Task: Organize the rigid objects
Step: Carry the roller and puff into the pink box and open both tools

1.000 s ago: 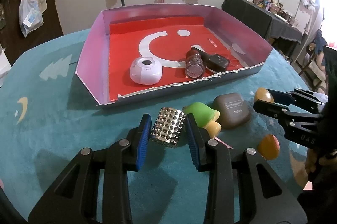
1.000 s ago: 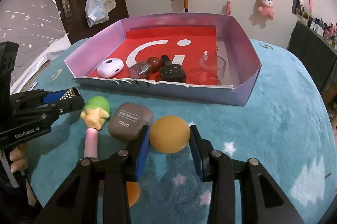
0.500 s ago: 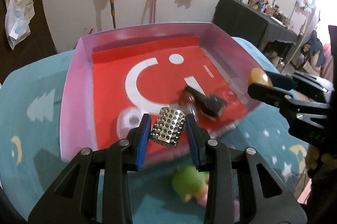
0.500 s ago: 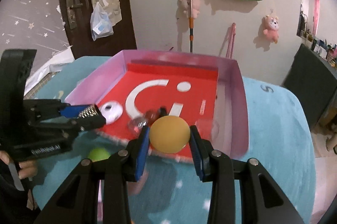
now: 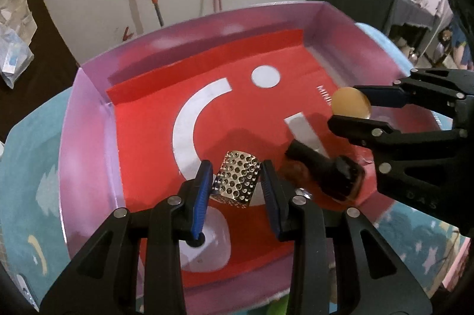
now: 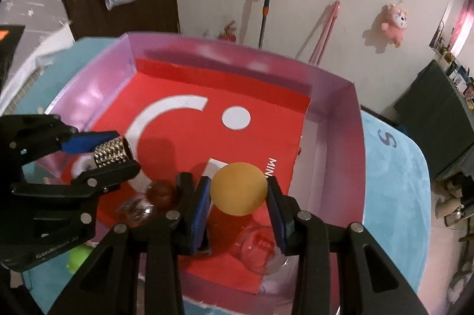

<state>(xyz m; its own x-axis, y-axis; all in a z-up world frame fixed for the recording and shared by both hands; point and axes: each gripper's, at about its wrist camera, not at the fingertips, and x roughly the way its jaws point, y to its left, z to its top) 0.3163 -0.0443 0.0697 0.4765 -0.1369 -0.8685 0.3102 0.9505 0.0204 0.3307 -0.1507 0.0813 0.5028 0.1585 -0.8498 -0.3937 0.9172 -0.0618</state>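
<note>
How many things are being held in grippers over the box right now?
2. The perforated metal cylinder is clamped in the left gripper above the near left of the red box; the orange ball is clamped in the right gripper above its near right.

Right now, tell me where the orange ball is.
The orange ball is clamped in the right tool, held above the red floor of the pink box, right of the left tool's perforated metal piece.

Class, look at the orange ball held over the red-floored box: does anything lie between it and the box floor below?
Partly. The right tool holds the orange ball over the box; a clear glass cup lies just below it. The red floor farther in looks bare.
</note>
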